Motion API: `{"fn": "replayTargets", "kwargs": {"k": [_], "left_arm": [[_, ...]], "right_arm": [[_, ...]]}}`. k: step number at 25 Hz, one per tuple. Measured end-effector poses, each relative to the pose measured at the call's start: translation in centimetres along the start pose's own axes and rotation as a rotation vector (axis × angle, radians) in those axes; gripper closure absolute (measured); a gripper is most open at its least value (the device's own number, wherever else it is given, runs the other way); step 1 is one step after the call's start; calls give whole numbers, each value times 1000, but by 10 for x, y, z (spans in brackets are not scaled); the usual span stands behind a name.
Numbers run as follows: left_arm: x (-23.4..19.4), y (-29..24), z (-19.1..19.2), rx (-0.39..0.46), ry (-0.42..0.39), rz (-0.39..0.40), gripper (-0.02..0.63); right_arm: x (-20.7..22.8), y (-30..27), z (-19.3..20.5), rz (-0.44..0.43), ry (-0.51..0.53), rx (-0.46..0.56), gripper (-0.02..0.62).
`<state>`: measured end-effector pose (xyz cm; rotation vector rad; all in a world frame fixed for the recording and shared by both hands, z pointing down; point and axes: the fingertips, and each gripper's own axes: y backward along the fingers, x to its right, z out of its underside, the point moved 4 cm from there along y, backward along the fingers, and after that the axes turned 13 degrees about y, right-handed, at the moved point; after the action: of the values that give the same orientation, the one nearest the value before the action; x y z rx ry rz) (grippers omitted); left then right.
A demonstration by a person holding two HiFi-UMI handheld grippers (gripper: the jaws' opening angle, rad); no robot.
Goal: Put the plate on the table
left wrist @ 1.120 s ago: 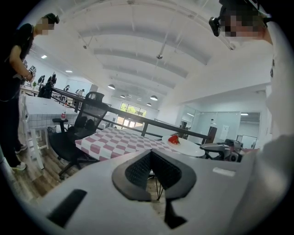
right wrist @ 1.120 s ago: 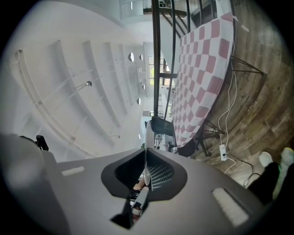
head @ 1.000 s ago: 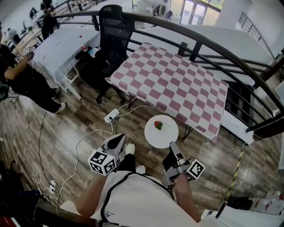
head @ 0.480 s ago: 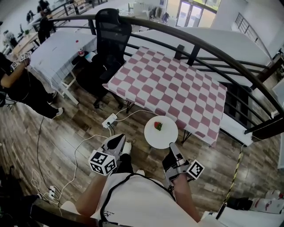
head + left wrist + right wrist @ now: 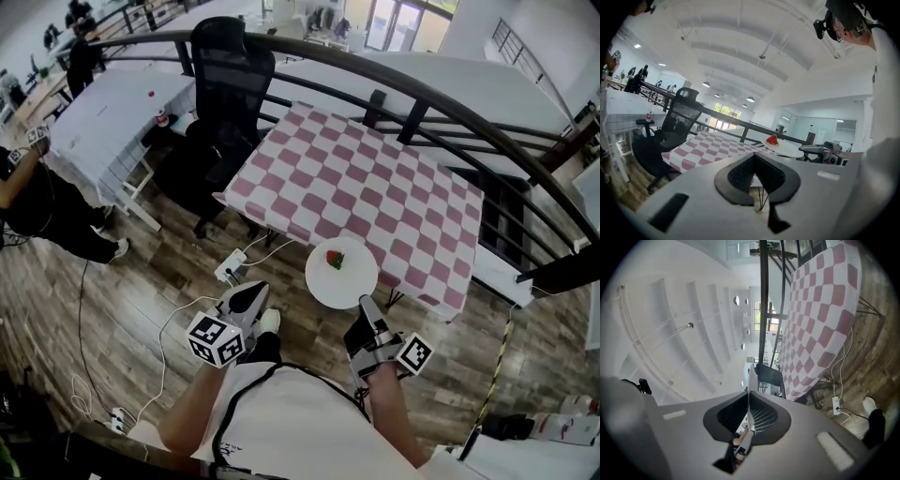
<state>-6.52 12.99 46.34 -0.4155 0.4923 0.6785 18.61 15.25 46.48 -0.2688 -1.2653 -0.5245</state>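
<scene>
A round white plate (image 5: 351, 281) carrying a red strawberry (image 5: 334, 259) hangs level over the near edge of the table with the pink-and-white checked cloth (image 5: 375, 187). My right gripper (image 5: 367, 307) is shut on the plate's near rim. In the right gripper view the plate (image 5: 749, 380) shows edge-on as a thin line clamped between the pads of the right gripper (image 5: 748, 401). My left gripper (image 5: 247, 298) is beside it to the left, shut and empty. In the left gripper view the tips of the left gripper (image 5: 753, 155) meet, with the plate (image 5: 790, 148) and strawberry (image 5: 772, 139) beyond.
A black office chair (image 5: 225, 66) stands at the table's far left corner. A dark curved railing (image 5: 441, 98) arcs over the table. A power strip with white cables (image 5: 231, 271) lies on the wooden floor. White tables (image 5: 108, 108) and a person (image 5: 37, 206) are at the left.
Both grippers and the plate have moved forward toward the checked table. The plate's far edge now overlaps the table's near edge. The grip on the plate is unchanged.
</scene>
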Motion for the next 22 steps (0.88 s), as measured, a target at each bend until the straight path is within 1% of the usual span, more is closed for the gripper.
{"fn": "replayTargets", "kwargs": {"k": [3,5,10,15,22], "left_arm": [[-15,-19,-21,-23,-35,34,600],[-27,-29,-34,-37,-42,47,600],[-66,-47,-69,-28,-12,37,600],[-102,-57,-95,-19,-13,39,601],[-146,-77,-130,-21,-40,51,601]], "right_arm": [[-2,-26,-6,2,10,24,574],[-2,-41,-10,11,11,49,574],[-5,-81,-15,28,28,72,572],[-4,-118,-10,36,43,88,574],[-1,-170,-10,43,46,125,574]]}}
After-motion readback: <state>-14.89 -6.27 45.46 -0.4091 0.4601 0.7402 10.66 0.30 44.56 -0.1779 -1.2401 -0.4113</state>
